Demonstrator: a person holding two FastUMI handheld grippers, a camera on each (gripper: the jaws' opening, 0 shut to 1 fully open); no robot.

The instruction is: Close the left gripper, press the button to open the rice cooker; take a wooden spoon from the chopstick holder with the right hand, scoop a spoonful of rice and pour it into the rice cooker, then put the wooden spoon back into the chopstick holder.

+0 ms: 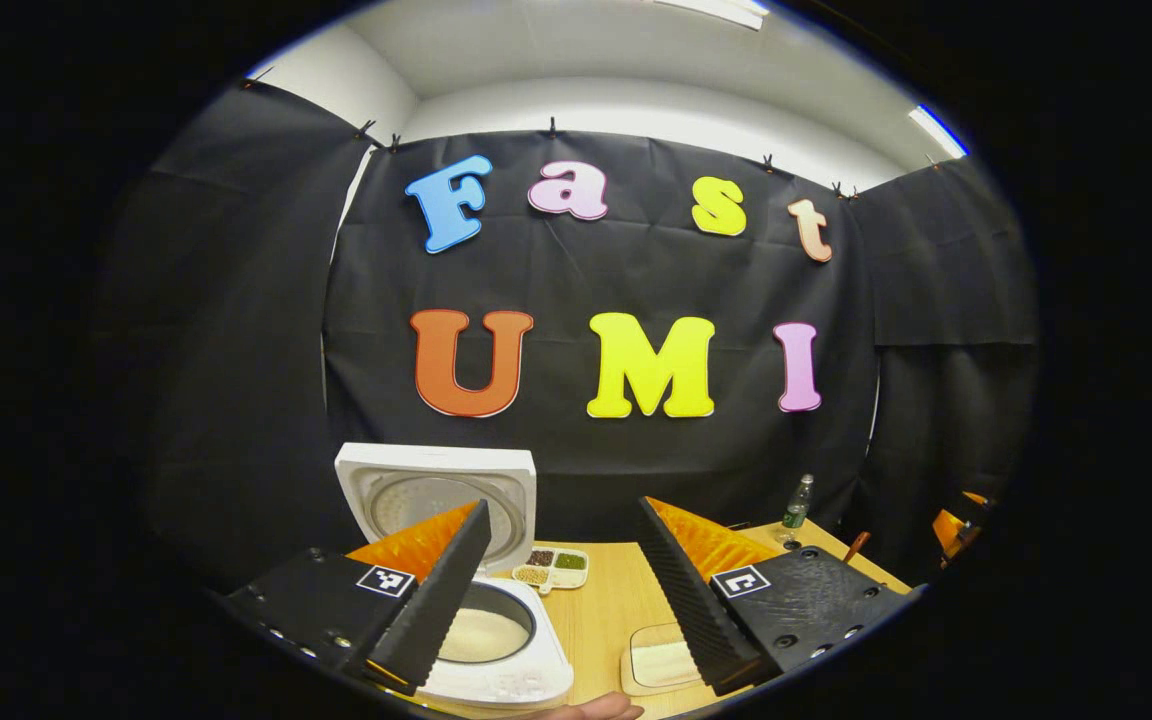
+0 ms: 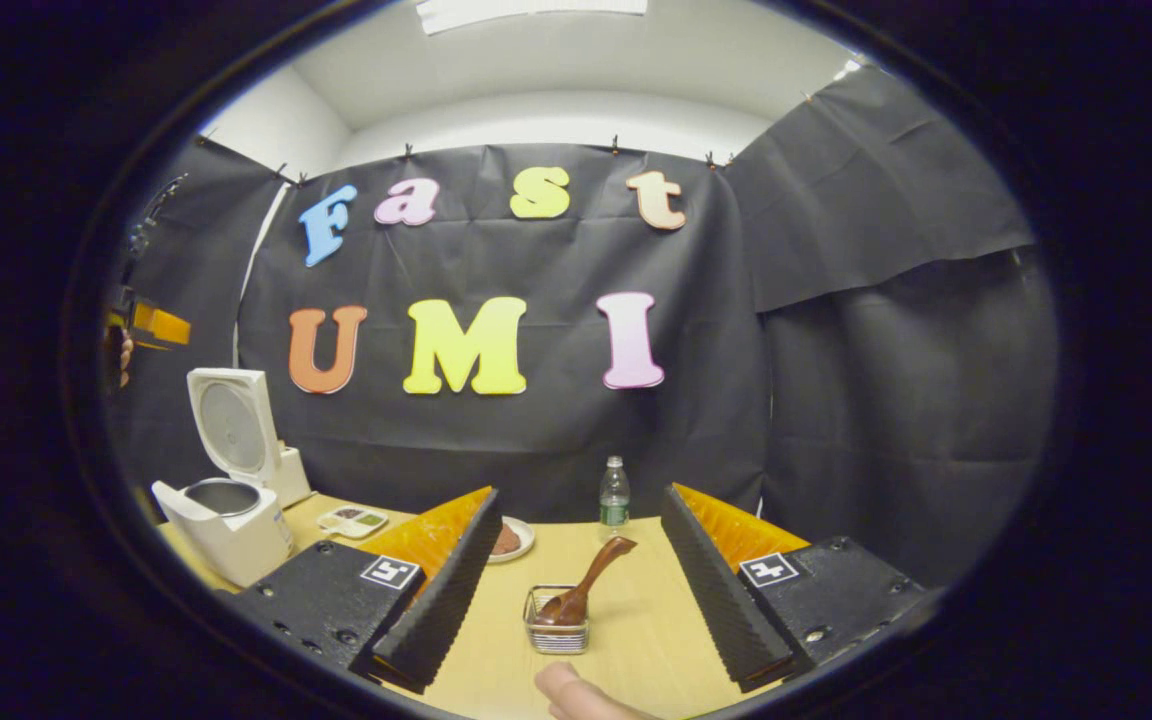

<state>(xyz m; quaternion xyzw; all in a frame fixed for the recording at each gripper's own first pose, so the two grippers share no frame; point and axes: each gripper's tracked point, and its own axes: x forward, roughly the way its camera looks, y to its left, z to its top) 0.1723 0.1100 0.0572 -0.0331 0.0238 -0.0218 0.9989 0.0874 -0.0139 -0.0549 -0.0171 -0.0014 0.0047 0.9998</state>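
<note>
The white rice cooker (image 1: 536, 665) stands open, its lid (image 1: 416, 470) upright, and white rice (image 1: 481, 633) lies in its inner pot. My left gripper (image 1: 561, 503) hovers open just above and in front of it, holding nothing. In the right gripper view the cooker (image 2: 236, 535) is far off at the left. A wire chopstick holder (image 2: 556, 633) stands on the wooden table (image 2: 636, 640), and the wooden spoon (image 2: 591, 578) leans in it. My right gripper (image 2: 579, 495) is open around empty air, with the holder between and below its fingers.
A flat tray of rice (image 1: 656, 662) lies right of the cooker. A small divided dish of beans (image 1: 551, 568) sits behind it. A plastic bottle (image 2: 614, 498) and a plate (image 2: 521, 540) stand at the back. A thumb (image 2: 576, 692) shows at the bottom edge.
</note>
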